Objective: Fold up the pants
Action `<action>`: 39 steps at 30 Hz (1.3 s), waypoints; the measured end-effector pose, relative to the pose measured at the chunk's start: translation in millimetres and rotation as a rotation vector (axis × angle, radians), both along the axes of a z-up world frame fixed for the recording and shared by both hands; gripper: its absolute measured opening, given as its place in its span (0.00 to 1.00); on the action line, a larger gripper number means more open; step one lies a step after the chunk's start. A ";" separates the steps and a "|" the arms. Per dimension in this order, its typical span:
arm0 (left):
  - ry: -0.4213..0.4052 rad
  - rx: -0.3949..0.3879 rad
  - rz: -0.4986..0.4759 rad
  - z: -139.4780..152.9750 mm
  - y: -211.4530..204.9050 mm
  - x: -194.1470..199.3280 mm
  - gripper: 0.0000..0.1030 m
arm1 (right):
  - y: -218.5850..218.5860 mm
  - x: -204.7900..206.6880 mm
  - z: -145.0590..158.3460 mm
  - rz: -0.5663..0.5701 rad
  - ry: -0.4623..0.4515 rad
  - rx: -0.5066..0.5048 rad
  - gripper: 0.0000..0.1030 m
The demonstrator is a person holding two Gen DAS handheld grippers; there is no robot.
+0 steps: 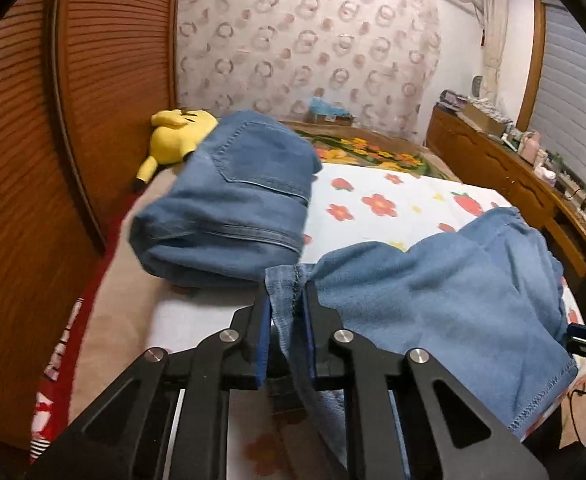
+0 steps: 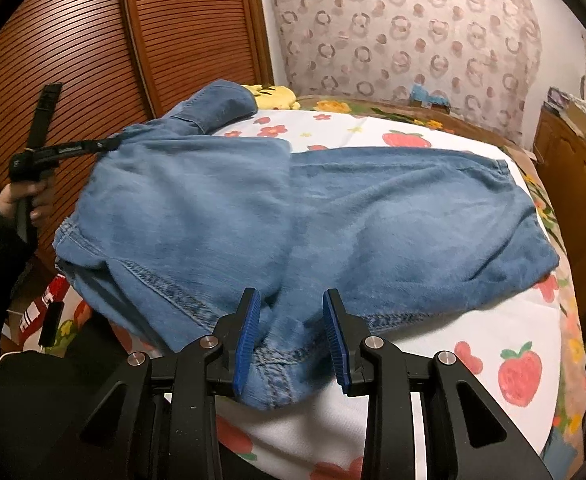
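Left fingers (image 1: 287,300) clench the pants' (image 2: 293,216) hem; right fingers (image 2: 293,320) straddle it, released.

pants (image 2: 293,216) near hem under jaws | folded jeans (image 1: 229,208) blurred | plush (image 1: 173,136) partly hidden

No text, label or number is legible anywhere.

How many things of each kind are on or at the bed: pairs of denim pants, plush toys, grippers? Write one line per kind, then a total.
Pairs of denim pants: 2, the folded darker pair and the lighter pair
Plush toys: 1, the yellow plush toy
Grippers: 2, the left gripper and the right gripper
Total: 5
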State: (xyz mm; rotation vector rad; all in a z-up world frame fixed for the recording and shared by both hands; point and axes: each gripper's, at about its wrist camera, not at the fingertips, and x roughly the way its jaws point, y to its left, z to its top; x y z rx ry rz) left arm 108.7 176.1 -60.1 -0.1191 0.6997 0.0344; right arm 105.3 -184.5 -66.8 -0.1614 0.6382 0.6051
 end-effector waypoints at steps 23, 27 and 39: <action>-0.040 0.004 -0.195 10.0 -100.0 -9.8 0.75 | -65.8 20.7 8.4 -0.204 -0.045 0.003 0.37; -0.031 0.003 -0.232 7.4 -123.4 -10.5 0.75 | -88.7 31.2 8.5 -0.270 -0.049 0.007 0.41; -0.003 0.014 -0.269 -0.5 -148.1 -13.5 0.75 | -140.1 68.5 8.4 -0.423 -0.020 0.009 0.42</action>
